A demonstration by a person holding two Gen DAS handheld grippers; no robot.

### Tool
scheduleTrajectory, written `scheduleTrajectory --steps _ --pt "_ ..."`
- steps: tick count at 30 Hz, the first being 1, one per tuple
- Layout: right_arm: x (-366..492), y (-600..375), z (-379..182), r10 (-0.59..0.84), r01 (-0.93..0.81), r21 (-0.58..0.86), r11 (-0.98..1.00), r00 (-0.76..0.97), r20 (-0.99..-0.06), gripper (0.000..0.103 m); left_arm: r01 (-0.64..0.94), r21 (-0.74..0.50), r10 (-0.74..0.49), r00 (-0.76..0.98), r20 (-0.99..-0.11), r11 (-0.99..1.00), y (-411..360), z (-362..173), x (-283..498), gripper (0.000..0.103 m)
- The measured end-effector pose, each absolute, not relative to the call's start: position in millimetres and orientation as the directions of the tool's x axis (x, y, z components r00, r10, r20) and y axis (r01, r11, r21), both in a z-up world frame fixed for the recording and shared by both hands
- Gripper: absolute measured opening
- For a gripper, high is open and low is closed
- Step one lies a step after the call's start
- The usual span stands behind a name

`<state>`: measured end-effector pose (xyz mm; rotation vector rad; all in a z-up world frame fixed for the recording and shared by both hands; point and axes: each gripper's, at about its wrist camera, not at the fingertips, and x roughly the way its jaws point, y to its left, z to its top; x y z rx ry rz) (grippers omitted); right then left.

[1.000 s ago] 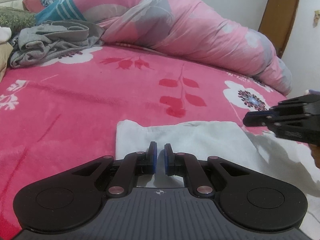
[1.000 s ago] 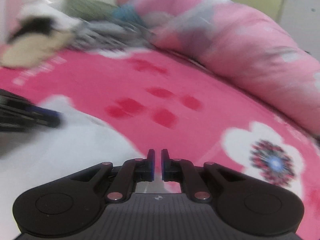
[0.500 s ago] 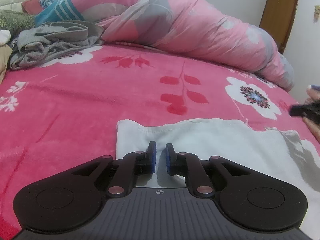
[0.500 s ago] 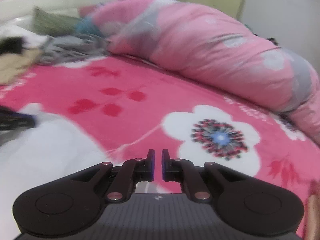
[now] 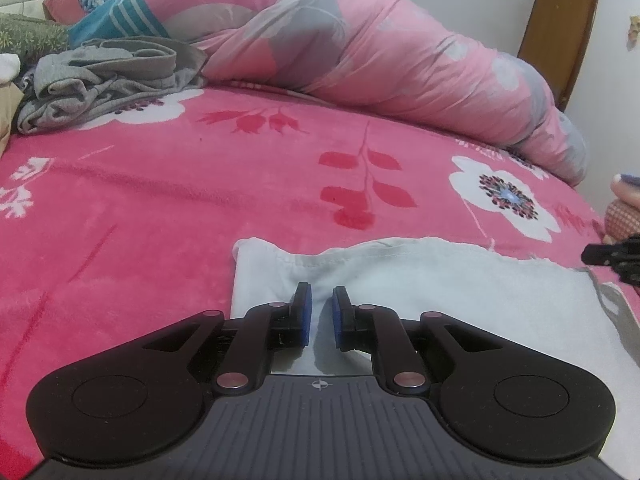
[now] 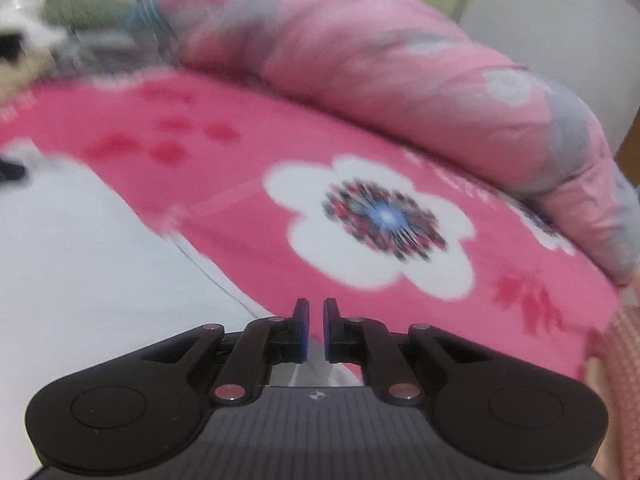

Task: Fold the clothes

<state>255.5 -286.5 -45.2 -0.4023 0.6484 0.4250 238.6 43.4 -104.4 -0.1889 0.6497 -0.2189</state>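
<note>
The left gripper (image 5: pixel 320 312) hangs over the white garment (image 5: pixel 440 292), its blue pads a little apart, with nothing between them. The garment lies flat on the pink flowered blanket (image 5: pixel 200 184), at about six o'clock on the bed. The right gripper (image 6: pixel 312 328) is at the garment's right edge, jaws almost shut and empty. Farther, at eleven o'clock, a grey clothes heap (image 5: pixel 104 76) lies beside the rolled pink duvet (image 5: pixel 380 60).
</note>
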Motion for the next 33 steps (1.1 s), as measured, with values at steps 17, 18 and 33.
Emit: scheduleTrajectory --steps 17,18,33 --pt "234.2 -375.4 -36.8 0.247 -0.369 -0.086 0.925 0.76 -0.601 0.008 0.14 -0.289 -0.287 0.772 -0.567 0.947 48.5 -107.6 239.7 0.012" --pt "224.4 -371.9 -37.5 0.301 -0.42 -0.068 0.905 0.743 -0.598 0.008 0.141 -0.29 -0.288 0.773 -0.565 0.947 49.0 -107.7 239.4 0.012" --pt "192.7 -457.2 -62.4 0.088 -0.076 0.044 0.996 0.829 -0.553 0.009 0.116 -0.475 -0.389 0.753 -0.531 0.872 73.6 -114.2 244.7 0.012"
